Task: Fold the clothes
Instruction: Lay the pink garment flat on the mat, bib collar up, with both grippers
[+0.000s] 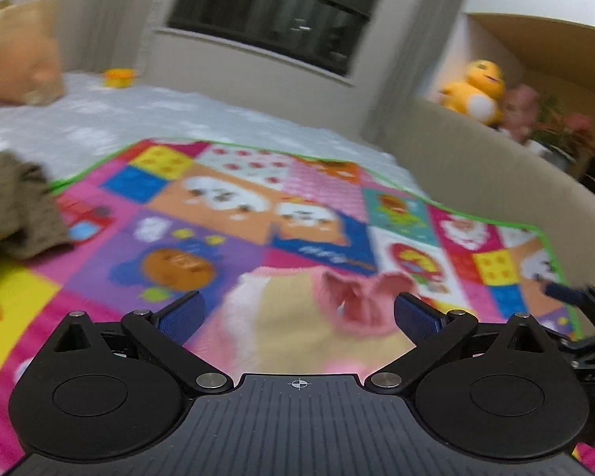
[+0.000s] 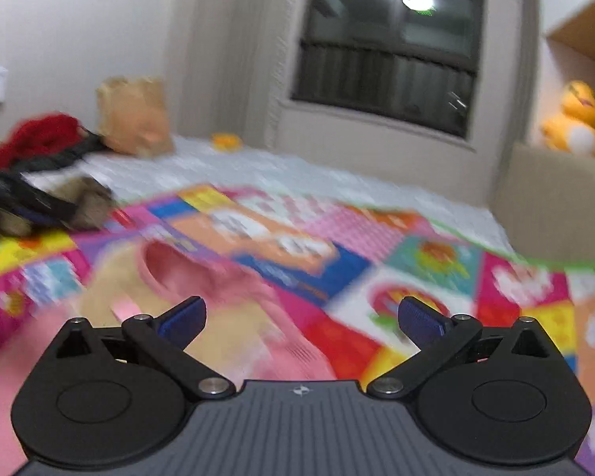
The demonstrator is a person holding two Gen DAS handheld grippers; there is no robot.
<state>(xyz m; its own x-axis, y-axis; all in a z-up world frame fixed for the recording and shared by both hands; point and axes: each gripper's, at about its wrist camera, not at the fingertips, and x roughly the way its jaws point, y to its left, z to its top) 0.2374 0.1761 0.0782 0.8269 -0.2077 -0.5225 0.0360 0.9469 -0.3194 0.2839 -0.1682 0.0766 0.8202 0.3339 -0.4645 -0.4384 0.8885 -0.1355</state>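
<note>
Bedroom walls, a dark window and a pale quilted bed are filling the background, and a bright patchwork play mat [image 1: 234,214] is lying across the bed. A small pink and cream garment [image 1: 313,317] is resting crumpled on the near part of the mat, with a pink bow or ruffle bunched at its upper edge. The left tongs [image 1: 297,315] are hanging with both blue pads spread wide and holding nothing; the garment is sitting directly ahead of and beneath the gap between them, not yet touched as far as the blur allows. The right tongs [image 2: 301,319] are likewise gaping wide and empty, with the same garment lying ahead and to their left, its pink edge running under the left pad. An olive knitted garment [image 1: 16,206] is lying apart at the mat's left edge. Both views are smearing with motion, so the likely risks are these: the pads may be closing on the bunched ruffle rather than a clean hem, or pinching the mat along with the cloth, leaving the fold crooked.
</note>
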